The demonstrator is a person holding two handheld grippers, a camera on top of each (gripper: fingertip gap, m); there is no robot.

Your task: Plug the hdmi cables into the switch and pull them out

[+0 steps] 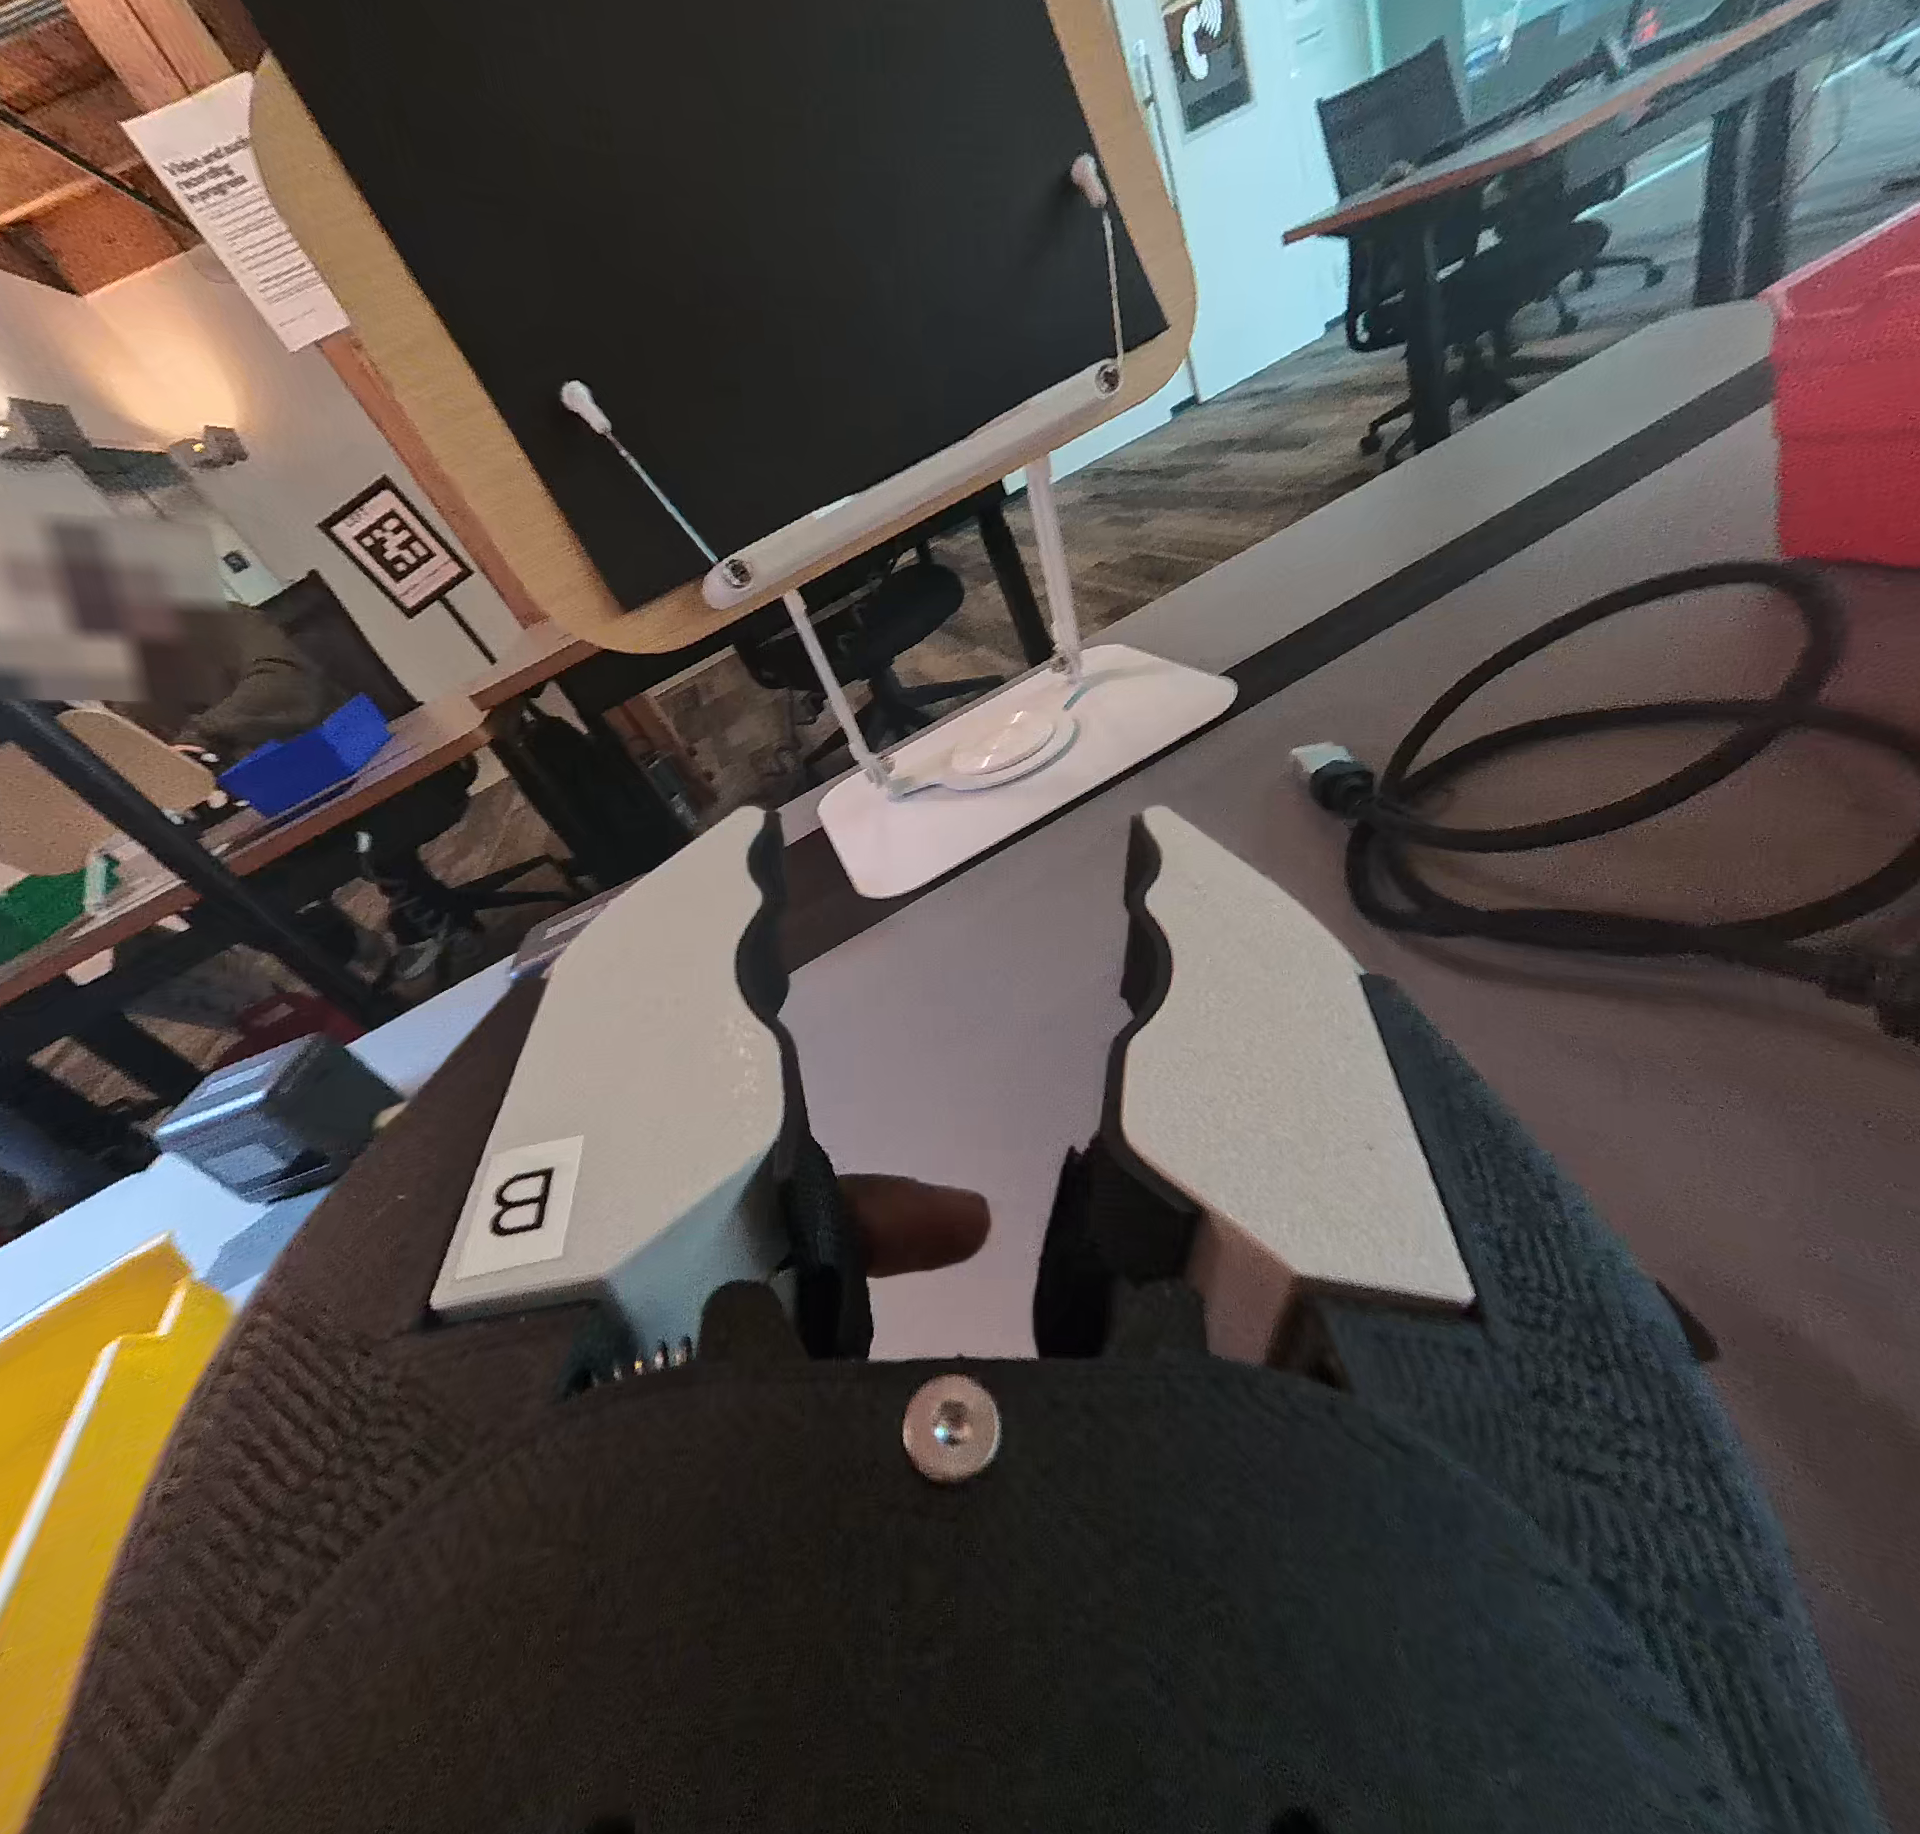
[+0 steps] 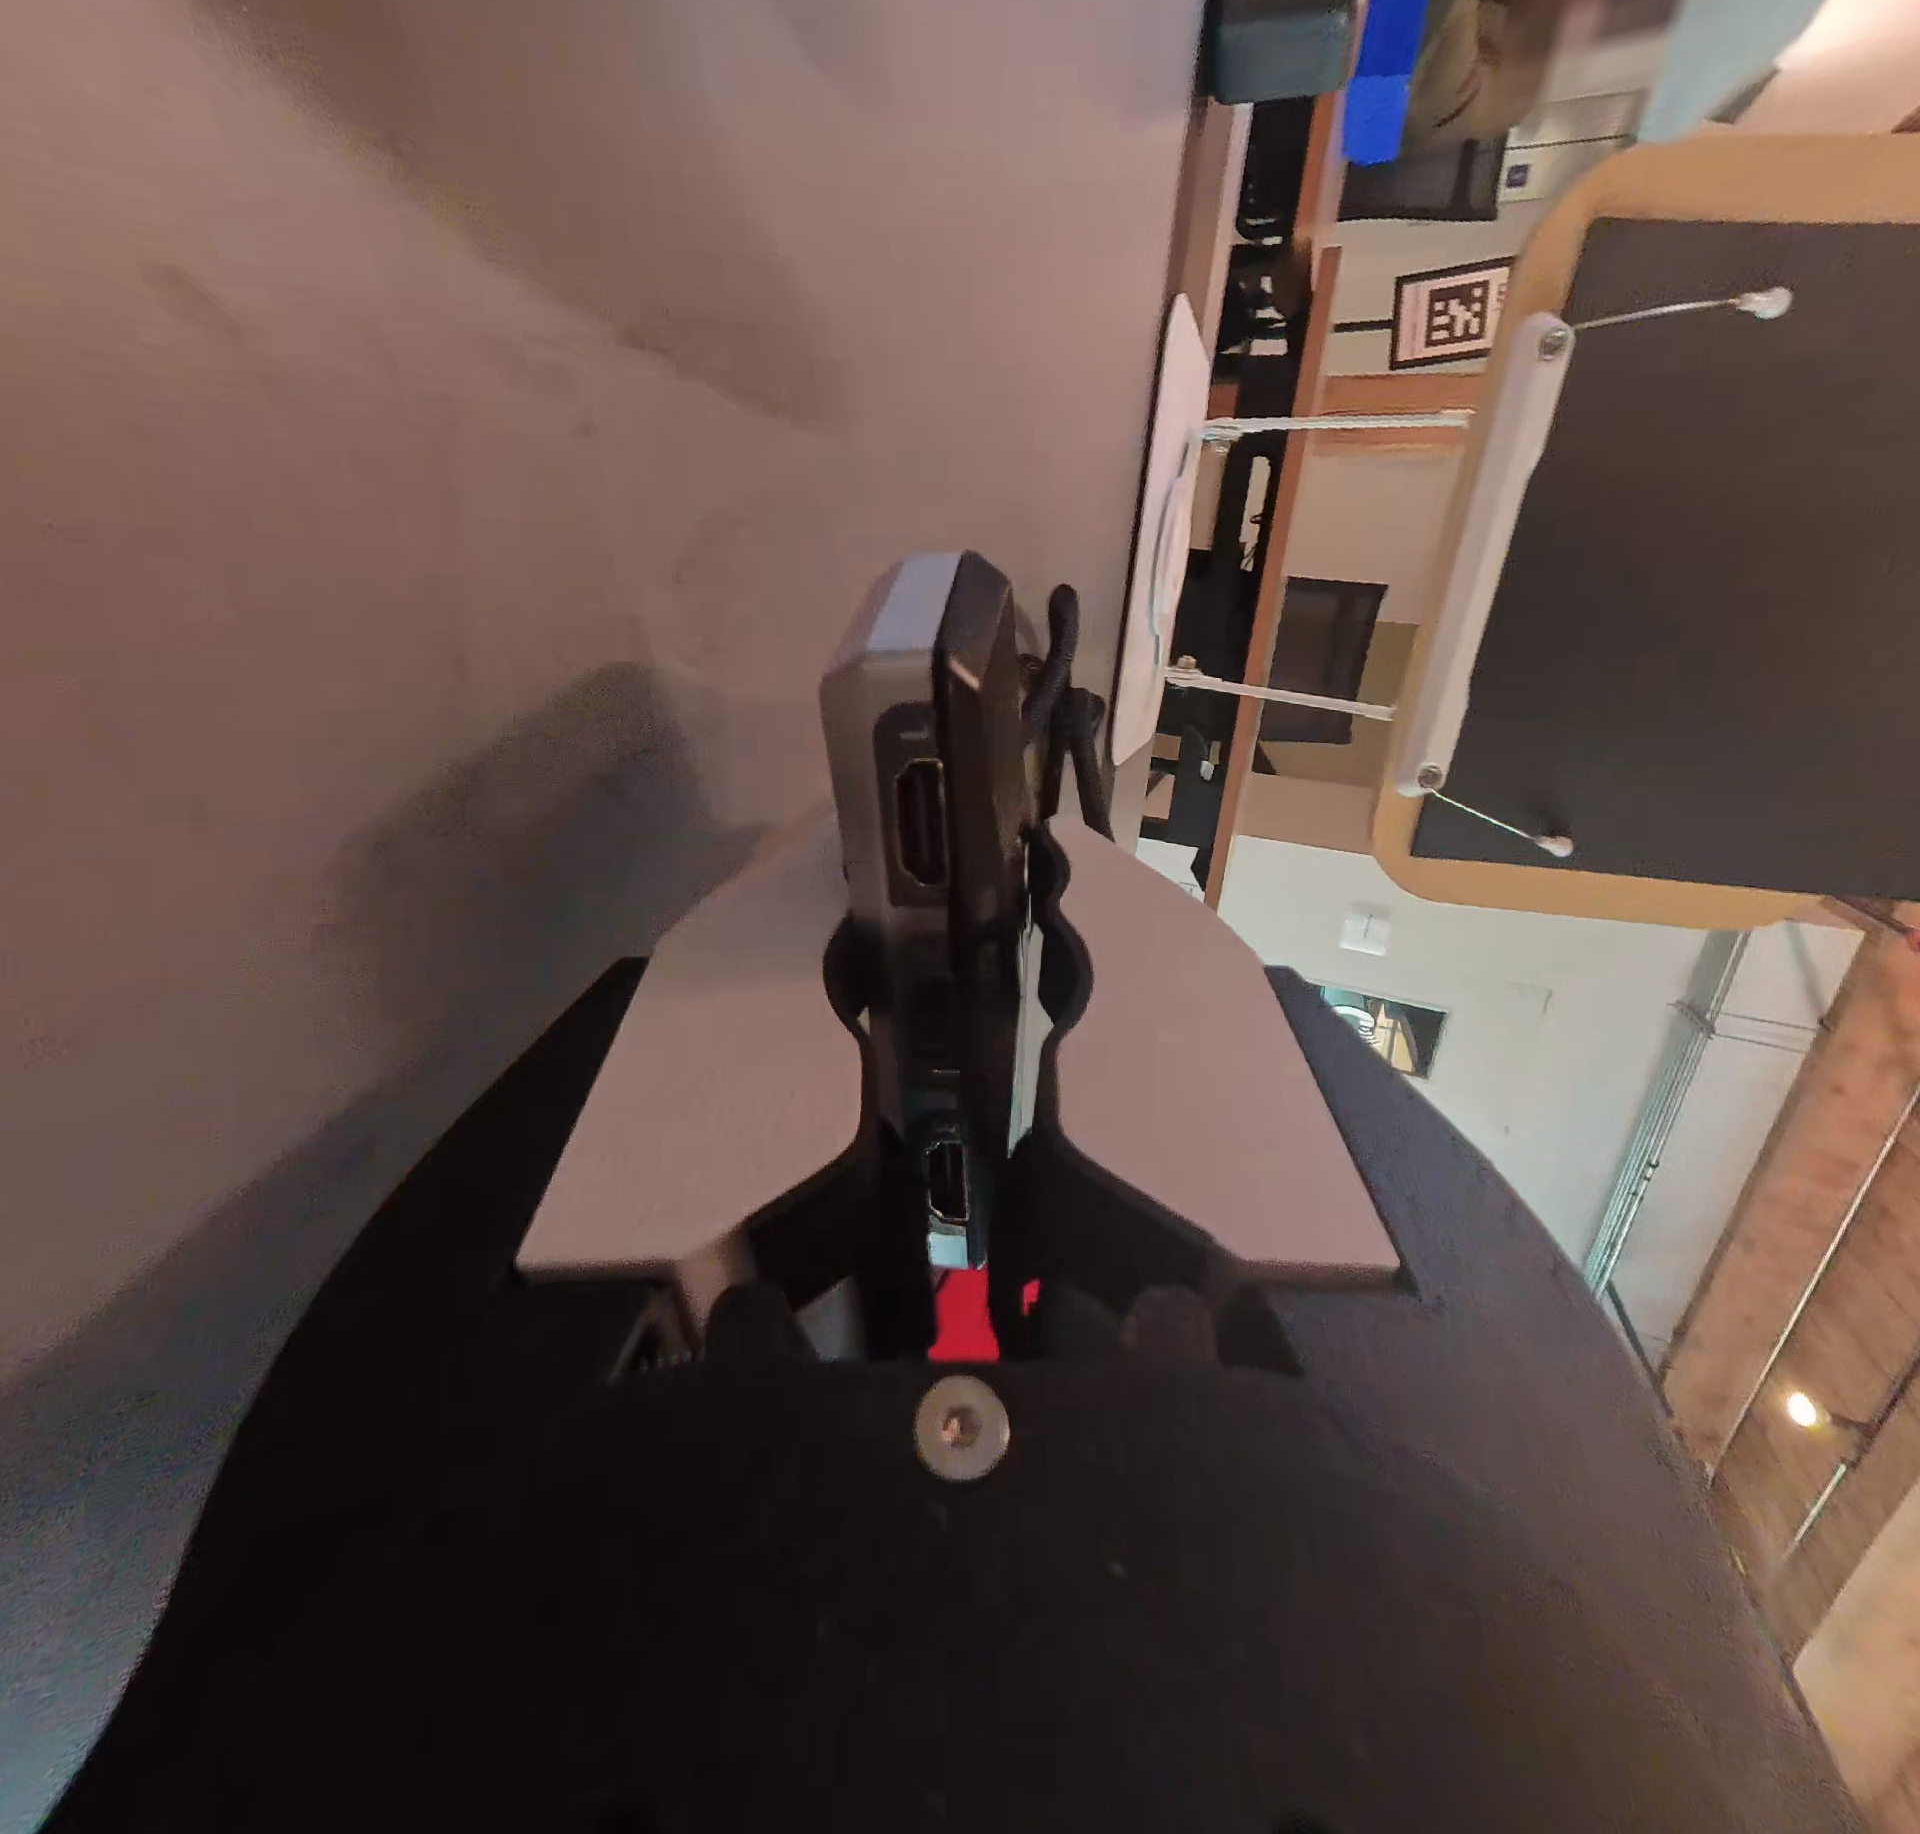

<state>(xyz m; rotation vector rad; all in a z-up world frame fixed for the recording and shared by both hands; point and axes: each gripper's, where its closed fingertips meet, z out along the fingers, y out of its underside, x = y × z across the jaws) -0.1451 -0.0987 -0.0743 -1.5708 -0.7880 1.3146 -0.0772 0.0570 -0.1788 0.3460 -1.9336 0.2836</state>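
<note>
The left gripper (image 1: pixel 951 828) hovers above the grey table (image 1: pixel 1558 1109), fingers spread and empty; a coiled black HDMI cable (image 1: pixel 1621 797) lies ahead to its right. The right gripper (image 2: pixel 951 854) pinches the grey HDMI switch (image 2: pixel 920 745) edge-on, ports facing the camera.

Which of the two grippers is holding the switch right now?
The right gripper: it is clamped on the switch. The left gripper is open and empty.
</note>
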